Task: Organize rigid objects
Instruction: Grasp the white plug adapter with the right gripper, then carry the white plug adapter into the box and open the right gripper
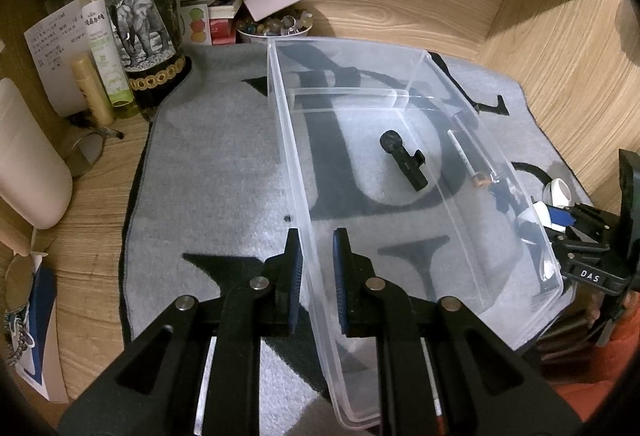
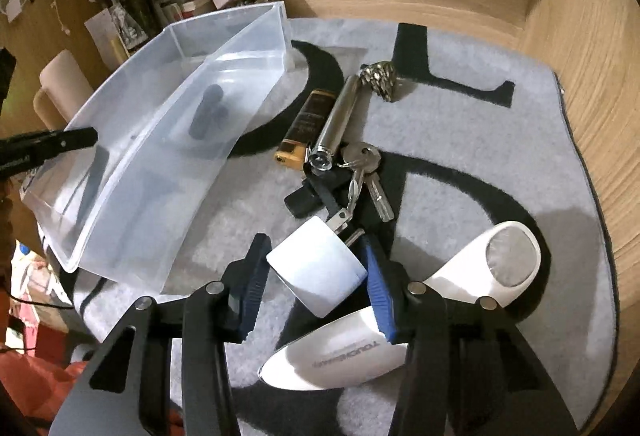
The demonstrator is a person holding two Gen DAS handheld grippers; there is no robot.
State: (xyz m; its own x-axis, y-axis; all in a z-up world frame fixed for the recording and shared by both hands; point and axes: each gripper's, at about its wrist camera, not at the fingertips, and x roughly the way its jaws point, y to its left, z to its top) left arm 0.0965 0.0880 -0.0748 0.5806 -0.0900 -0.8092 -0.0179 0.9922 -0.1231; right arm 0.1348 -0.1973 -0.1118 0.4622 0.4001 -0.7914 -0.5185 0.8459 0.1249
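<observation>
1. Progress is early: the clear bin (image 1: 420, 164) on the grey mat (image 1: 224, 172) holds only a small black clip-like piece (image 1: 404, 160) and a thin pen-like stick (image 1: 468, 156) lying along its right wall.
2. Holding the bin, the left gripper (image 1: 318, 276) has its jaws closed onto the bin's near left wall, one pad either side of the thin plastic; I judge it is steadying the bin for loading.
3. Right of the bin, loose on the mat, wait a brown lighter (image 2: 306, 130), a silver torch (image 2: 334, 126), a bunch of keys (image 2: 366, 172), a black tag (image 2: 304, 198) and a studded metal ring (image 2: 380, 80).
4. Nearest the camera, the right gripper (image 2: 316, 284) has a white plug (image 2: 316, 268) between its jaws; the right pad touches it, the left pad looks just clear, so a firm grip is not yet certain.
5. Farthest right lie a white magnifier (image 2: 500, 260) and a white shell-shaped case (image 2: 340, 356) partly under the gripper.
6. Judged overall, most of the sorting is left: about seven things remain outside the bin.
</observation>
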